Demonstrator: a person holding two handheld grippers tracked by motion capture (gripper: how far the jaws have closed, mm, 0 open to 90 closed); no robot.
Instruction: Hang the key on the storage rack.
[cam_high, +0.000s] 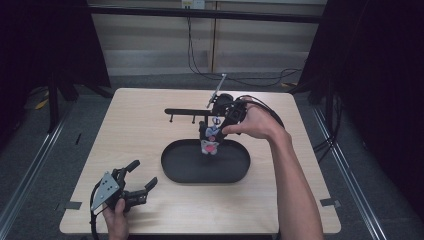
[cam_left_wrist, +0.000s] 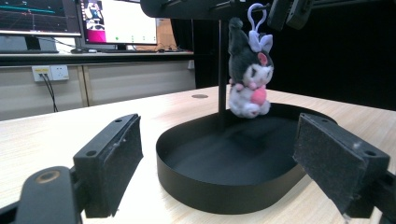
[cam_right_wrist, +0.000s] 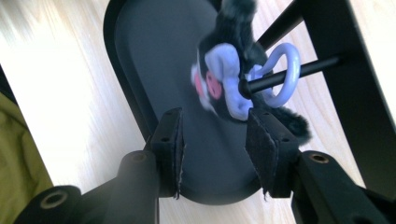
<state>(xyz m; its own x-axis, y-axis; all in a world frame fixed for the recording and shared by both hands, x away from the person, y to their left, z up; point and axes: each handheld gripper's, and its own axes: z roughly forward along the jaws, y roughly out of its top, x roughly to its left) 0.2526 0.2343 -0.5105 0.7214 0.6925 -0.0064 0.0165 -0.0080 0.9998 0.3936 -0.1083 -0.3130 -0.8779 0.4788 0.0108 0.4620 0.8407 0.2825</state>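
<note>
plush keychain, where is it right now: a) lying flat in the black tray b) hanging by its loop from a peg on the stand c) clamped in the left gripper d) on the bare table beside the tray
b: the plush keychain dangles above the black tray, its loop threaded on a peg of the stand.

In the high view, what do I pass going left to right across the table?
Left gripper → black oval tray → plush keychain hanging on the stand → the person's right hand.

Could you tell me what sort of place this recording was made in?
Probably a lab set up for recording: black curtains flank the pale wooden table, lit computer monitors sit on a desk behind, and loose black cables trail across the floor.
</note>
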